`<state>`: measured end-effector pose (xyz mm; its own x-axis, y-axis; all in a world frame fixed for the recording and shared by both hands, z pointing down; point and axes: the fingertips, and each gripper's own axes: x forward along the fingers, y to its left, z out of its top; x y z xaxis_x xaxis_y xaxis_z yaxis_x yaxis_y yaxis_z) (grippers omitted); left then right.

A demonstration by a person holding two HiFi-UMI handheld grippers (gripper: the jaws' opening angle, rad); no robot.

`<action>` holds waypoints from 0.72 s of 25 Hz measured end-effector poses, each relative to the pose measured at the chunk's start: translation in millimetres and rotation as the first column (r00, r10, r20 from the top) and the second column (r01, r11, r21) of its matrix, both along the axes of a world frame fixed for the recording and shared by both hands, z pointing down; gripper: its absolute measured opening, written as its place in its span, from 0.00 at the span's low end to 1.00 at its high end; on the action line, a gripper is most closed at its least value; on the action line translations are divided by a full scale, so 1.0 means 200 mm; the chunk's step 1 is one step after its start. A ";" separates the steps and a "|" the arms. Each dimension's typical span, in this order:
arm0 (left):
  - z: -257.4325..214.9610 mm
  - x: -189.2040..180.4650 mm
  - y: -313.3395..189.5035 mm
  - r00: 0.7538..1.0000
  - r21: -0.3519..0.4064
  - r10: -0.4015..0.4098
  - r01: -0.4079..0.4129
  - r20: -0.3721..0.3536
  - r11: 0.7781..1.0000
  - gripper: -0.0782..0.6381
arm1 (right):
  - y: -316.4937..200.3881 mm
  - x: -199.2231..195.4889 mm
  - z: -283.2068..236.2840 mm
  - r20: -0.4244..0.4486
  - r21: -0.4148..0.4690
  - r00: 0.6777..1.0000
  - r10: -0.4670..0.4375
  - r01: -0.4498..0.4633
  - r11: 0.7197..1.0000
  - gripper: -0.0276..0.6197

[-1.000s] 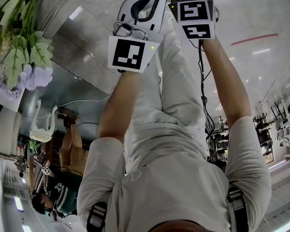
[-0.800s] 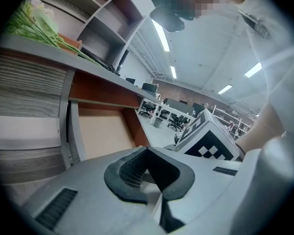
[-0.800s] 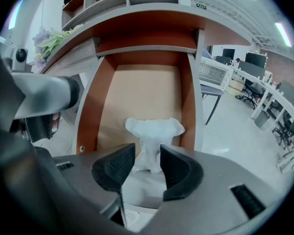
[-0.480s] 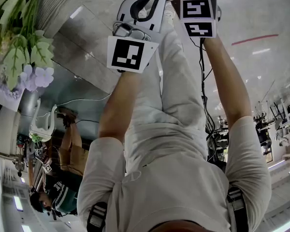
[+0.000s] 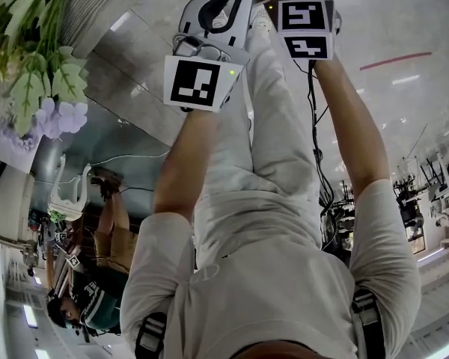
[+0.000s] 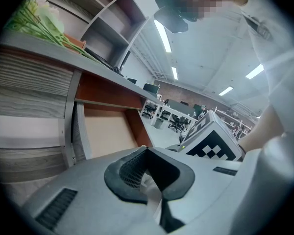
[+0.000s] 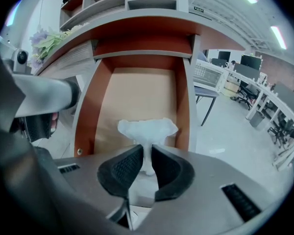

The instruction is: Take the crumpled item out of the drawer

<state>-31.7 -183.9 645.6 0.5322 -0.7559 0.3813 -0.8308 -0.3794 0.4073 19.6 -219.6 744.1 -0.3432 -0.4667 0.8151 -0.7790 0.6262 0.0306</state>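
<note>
Right gripper (image 7: pixel 148 149): jaws just closing, now pinched on the crumpled item (image 7: pixel 147 128). It is white and paper-like, with its narrow waist between the 2 pads and its puffed head just beyond the tips, inside the open drawer (image 7: pixel 137 89). Left gripper (image 6: pixel 147 150): tips meeting, nothing between them. The item is probably very light, soft and easily torn. The waist looks like the right place to hold it.
</note>
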 end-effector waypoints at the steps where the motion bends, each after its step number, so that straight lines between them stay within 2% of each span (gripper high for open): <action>1: 0.00 0.00 0.00 1.000 0.000 0.001 -0.001 0.002 1.000 0.11 | 0.00 0.00 -0.01 0.004 0.003 1.000 0.001 -0.001 1.000 0.13; 18: -0.05 0.03 -0.02 1.000 0.019 0.001 -0.001 0.006 1.000 0.11 | -0.03 0.00 -0.18 0.066 0.065 0.997 0.030 -0.034 0.997 0.12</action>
